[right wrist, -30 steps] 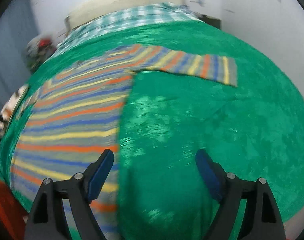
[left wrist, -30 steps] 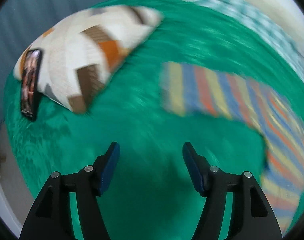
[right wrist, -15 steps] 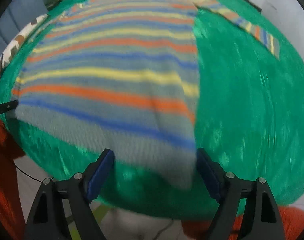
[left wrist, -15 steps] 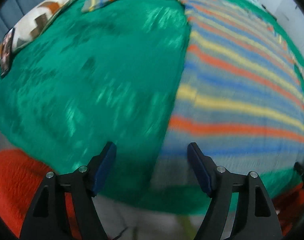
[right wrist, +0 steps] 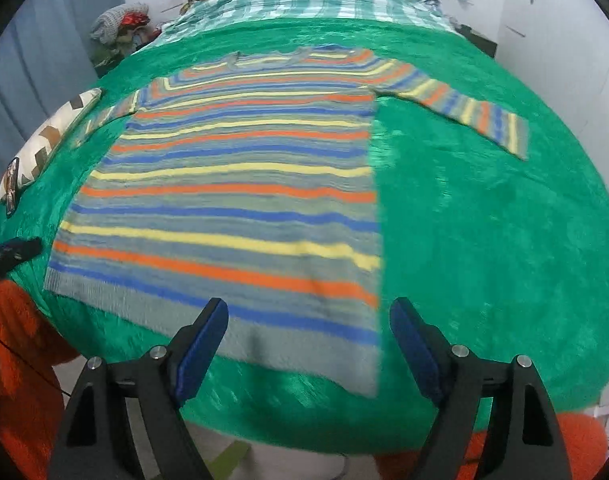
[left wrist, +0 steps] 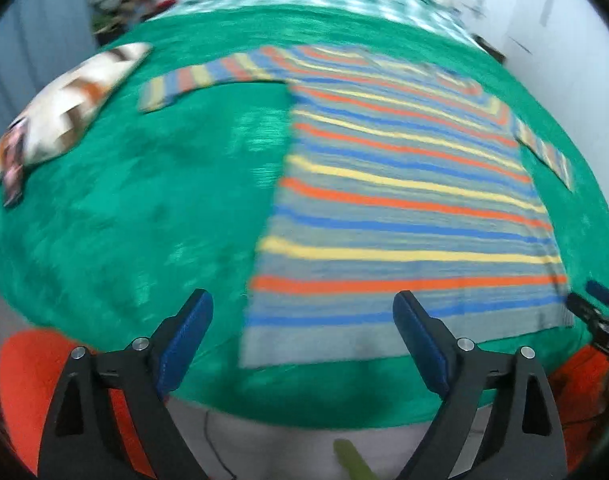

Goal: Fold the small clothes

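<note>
Blue-padded, the left hand-held gripper (left wrist: 302, 336) is opening with nothing between its jaws, hovering over the striped sweater's (left wrist: 404, 200) near left hem corner. The right hand-held gripper (right wrist: 308, 340) is hanging released above the right hem corner. The sweater is lying flat on the green blanket (right wrist: 484, 240) of the bed, hem nearest, collar farthest, sleeves spread sideways. Bare blanket is flanking it; a patterned cushion (left wrist: 64, 112) is sitting far left.

Even light, motion blur, fisheye bulge

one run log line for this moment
stage: pre-grasp | sweater: flat on green blanket, unfolded | left gripper: opening, empty, over hem | right gripper: open, empty, over hem
</note>
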Available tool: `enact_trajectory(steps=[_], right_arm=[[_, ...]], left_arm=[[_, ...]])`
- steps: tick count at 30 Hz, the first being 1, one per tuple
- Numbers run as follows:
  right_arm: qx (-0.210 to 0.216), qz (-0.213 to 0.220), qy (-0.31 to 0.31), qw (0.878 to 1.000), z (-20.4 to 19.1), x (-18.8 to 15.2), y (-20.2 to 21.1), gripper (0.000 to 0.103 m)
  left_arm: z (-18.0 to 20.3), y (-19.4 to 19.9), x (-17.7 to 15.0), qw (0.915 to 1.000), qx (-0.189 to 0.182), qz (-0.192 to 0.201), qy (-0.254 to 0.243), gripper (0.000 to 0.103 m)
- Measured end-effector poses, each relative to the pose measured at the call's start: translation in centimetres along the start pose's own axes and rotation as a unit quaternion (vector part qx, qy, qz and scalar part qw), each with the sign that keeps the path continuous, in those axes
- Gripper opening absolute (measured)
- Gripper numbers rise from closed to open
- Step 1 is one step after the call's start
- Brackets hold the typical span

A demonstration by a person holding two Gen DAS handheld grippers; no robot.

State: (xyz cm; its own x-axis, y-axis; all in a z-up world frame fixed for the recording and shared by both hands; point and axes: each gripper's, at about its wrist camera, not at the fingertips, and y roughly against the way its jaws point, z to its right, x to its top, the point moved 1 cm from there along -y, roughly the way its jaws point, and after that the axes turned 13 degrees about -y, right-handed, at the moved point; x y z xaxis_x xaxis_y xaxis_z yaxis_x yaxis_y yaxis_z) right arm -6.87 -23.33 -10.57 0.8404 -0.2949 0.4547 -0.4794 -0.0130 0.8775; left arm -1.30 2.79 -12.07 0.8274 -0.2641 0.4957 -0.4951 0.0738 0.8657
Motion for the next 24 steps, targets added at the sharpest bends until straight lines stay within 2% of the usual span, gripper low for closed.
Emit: enact_trajectory(steps=[2, 4, 5, 6, 9, 11, 18, 21, 24], right_arm=[[-0.006, -0.016, 0.006, 1.0, -0.6, -0.4, -1.7, 0.082], [-0.025, -0.057, 0.012, 0.998, -0.6, -1.3, -4.3, 0.082], [-0.031, -0.065, 0.016, 0.997, -0.4, -1.9, -4.8, 0.082], [-0.037, -0.056, 0.026, 0.997, -0.5, -2.5, -4.6, 0.082], [-0.054, -0.052, 0.039, 0.996, -0.9, -3.1, -3.5, 0.082], [-0.055, -0.039, 0.033, 0.997, -0.8, -3.2, -2.6, 0.082], [-0.081, 0.029, 0.041, 0.995, -1.7, -2.8, 0.1, 0.083], [-0.09, 0.036, 0.045, 0.994, -2.0, -2.5, 0.3, 0.083], [-0.096, 0.03, 0.038, 0.994, -1.5, -2.7, -0.2, 0.083]], left_arm=[[1.9, -2.4, 1.0, 0.9994, 0.001, -0.008, -0.033, 0.092], [3.5, -4.9, 0.5, 0.9975, 0.002, -0.04, -0.058, 0.092], [3.7, -6.1, -0.1, 0.9963, 0.001, -0.056, -0.065, 0.092], [4.2, -6.7, -0.9, 0.9948, 0.001, -0.074, -0.071, 0.092], [4.6, -6.0, -2.3, 0.9949, 0.015, -0.052, -0.085, 0.096], [4.7, -5.5, -2.5, 0.9939, 0.007, -0.056, -0.094, 0.096], [2.7, -3.2, -1.8, 0.9986, -0.007, -0.001, -0.053, 0.096], [2.4, -3.2, -1.7, 0.9989, -0.001, 0.013, -0.044, 0.096], [2.2, -3.3, -1.8, 0.9989, 0.008, 0.01, -0.045, 0.096]])
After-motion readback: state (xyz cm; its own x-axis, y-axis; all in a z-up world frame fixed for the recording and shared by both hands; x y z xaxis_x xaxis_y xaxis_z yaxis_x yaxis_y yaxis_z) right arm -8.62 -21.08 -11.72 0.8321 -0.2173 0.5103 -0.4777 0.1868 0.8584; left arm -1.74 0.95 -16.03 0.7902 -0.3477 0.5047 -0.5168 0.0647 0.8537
